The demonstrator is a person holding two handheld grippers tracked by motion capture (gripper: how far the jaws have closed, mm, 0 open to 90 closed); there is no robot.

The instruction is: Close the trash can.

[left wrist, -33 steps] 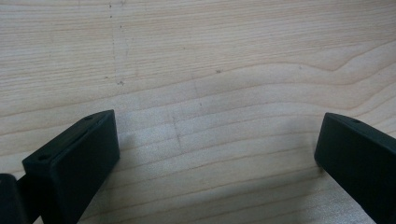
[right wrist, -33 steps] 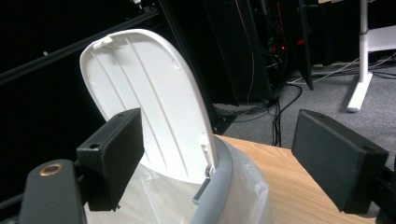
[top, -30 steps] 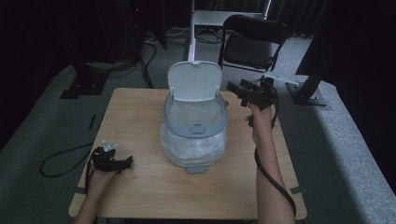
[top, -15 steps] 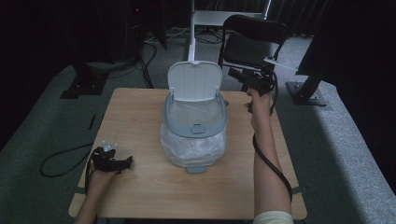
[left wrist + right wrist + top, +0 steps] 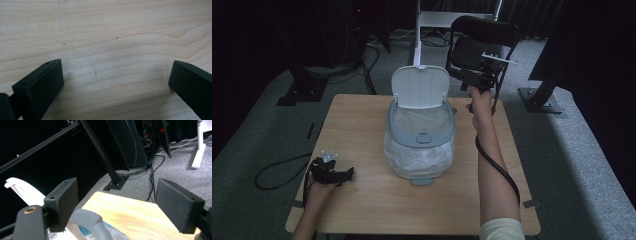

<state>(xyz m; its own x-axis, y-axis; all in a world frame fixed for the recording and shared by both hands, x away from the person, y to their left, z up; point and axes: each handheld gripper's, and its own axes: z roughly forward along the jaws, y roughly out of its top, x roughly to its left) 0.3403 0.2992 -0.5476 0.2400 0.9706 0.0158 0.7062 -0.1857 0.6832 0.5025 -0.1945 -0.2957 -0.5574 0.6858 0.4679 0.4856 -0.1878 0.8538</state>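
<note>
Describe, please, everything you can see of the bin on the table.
The bin stands upright near the middle of the wooden table. Its grey rim ring looks like plastic, and a translucent white bag lines it and hangs over its sides. The white lid is hinged at the far side and stands open, roughly vertical. A small grey pedal or foot juts from the base at the near side. Neither gripper touches it; the right gripper is raised beside the lid.
</note>
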